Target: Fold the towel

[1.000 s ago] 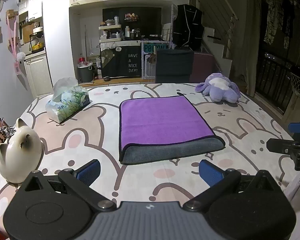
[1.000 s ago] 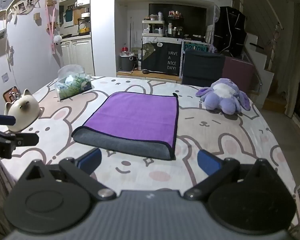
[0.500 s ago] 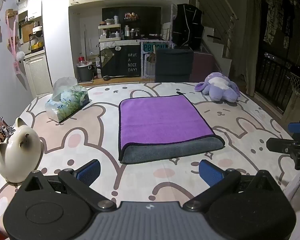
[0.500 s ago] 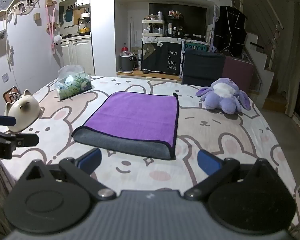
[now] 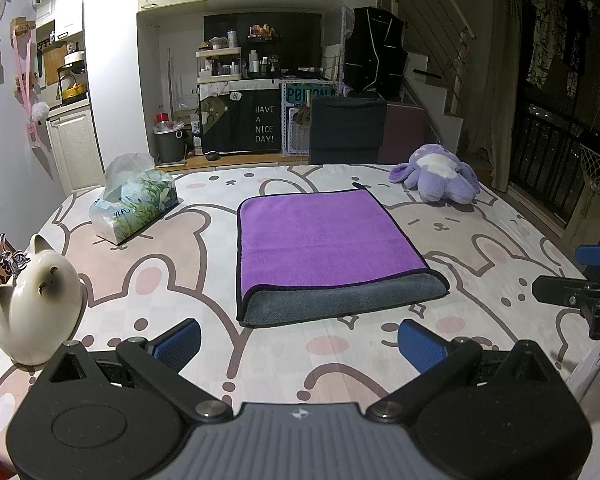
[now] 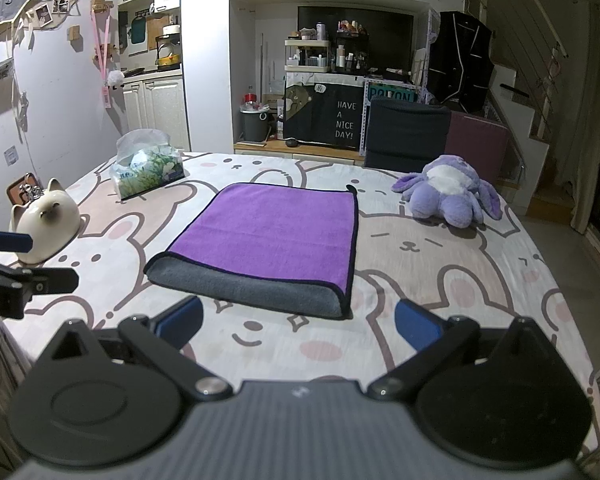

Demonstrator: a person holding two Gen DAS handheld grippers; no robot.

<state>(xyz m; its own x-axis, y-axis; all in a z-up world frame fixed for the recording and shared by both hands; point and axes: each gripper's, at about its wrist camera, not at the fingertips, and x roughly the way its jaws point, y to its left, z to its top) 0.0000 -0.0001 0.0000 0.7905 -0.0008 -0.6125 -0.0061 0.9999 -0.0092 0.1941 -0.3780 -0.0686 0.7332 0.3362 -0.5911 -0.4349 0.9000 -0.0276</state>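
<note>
A purple towel (image 5: 328, 236) lies folded over once on the worktop (image 5: 204, 240) — grey underside showing along its near edge. Left claw (image 5: 299, 342) and right claw (image 6: 299, 326) hover short of it, both spread wide and empty — further folds may remain.

Dim indoor light, fisheye-warped edges
</note>
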